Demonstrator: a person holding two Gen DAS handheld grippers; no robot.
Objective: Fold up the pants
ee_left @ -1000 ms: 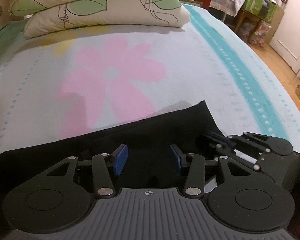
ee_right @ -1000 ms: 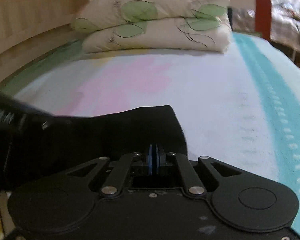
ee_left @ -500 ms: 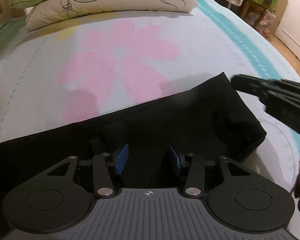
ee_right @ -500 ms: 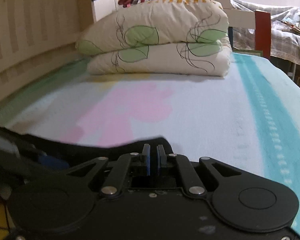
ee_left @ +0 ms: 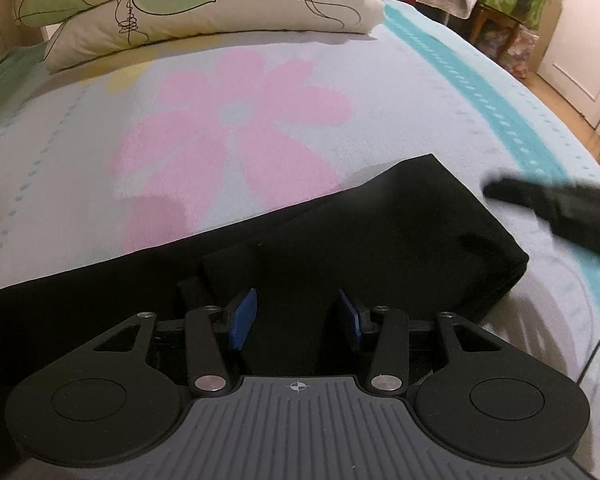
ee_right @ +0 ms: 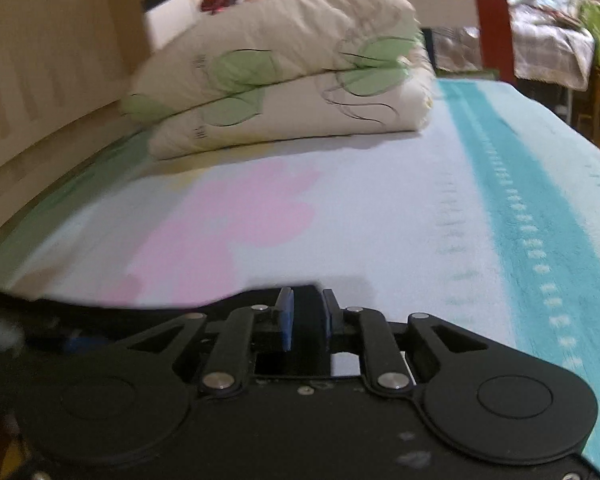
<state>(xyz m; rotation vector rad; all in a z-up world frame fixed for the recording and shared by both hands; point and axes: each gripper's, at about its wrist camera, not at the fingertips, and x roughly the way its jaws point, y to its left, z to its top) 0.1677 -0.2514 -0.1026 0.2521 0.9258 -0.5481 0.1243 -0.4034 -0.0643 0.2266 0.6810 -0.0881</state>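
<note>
Black pants [ee_left: 372, 236] lie folded over on the bed, their doubled end at the right. My left gripper [ee_left: 296, 314] is open just above the pants, holding nothing. My right gripper [ee_right: 306, 316] is open, its blue pads apart, above the far corner of the pants [ee_right: 304, 294]. The right gripper also shows in the left wrist view [ee_left: 560, 208] as a dark blurred shape at the right, above the pants' end.
Two leaf-print pillows [ee_left: 196, 4] are stacked at the head of the bed. The bedspread has a pink flower [ee_left: 236, 120] and a teal stripe [ee_left: 496, 108]. A wooden headboard [ee_right: 48, 80] is at the left. Furniture and a door [ee_left: 580, 40] stand beyond the bed's right side.
My right gripper has opened, let go of the pants' end and lifted away to the right. The folded end now rests on the bed. My left gripper stays open.
</note>
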